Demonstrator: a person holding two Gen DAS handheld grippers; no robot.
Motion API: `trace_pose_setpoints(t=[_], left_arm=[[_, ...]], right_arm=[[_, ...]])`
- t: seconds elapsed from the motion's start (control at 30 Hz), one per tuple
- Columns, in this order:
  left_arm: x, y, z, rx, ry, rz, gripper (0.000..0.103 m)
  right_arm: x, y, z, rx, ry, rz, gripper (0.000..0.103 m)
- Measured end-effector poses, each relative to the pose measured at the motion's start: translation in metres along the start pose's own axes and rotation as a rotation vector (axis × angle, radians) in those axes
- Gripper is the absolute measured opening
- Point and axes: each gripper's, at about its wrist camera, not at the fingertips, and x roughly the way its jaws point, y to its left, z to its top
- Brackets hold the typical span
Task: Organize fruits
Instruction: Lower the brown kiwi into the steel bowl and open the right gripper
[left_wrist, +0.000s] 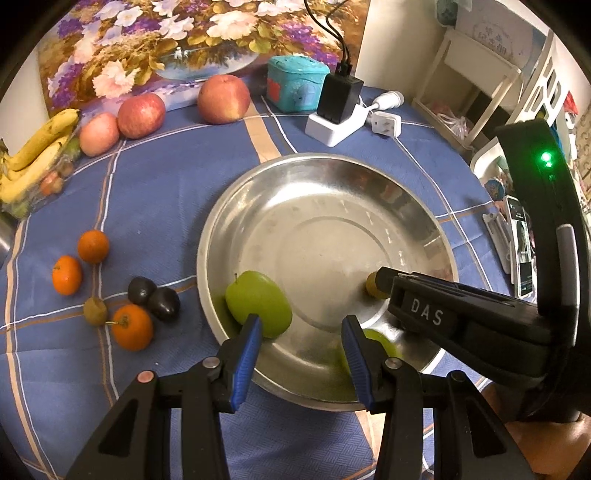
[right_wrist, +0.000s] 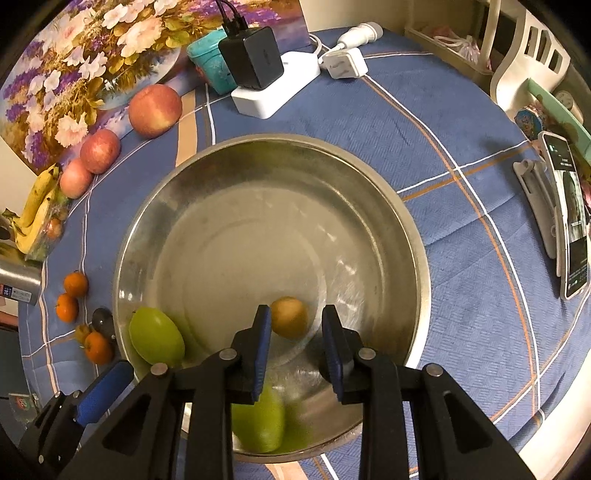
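The left gripper (left_wrist: 301, 326) is pointing steeply down over the near rim of the steel bowl (left_wrist: 258, 192), its blue pads standing moderately apart with nothing between them. A green fruit (left_wrist: 258, 302) is lying in the bowl just beside the left pad; contact cannot be confirmed. The right gripper (right_wrist: 295, 321) is also angling steeply down into the bowl, jaws standing narrow, not pressing on anything. A small brown fruit (right_wrist: 290, 317) is resting on the bowl floor beyond the fingertips. A second green fruit (right_wrist: 264, 424), blurred, is lying at the near wall. Oranges (left_wrist: 66, 275), dark plums (left_wrist: 155, 295), apples (left_wrist: 140, 114) and bananas (left_wrist: 33, 155) are lying on the blue tablecloth (left_wrist: 166, 192) outside the bowl
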Motion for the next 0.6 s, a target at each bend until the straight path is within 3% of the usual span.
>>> trace_pose_setpoints(t=[0.3, 0.6], left_arm=[[-0.008, 0.019, 0.004, -0.068, -0.020, 0.000, 0.048], [-0.018, 0.065, 0.005, -0.229, -0.044, 0.049, 0.048]], right_arm=[[-0.008, 0.002, -0.001, -0.006, -0.026, 0.000, 0.029], [-0.012, 0.009, -0.005, -0.038, -0.029, -0.006, 0.029]])
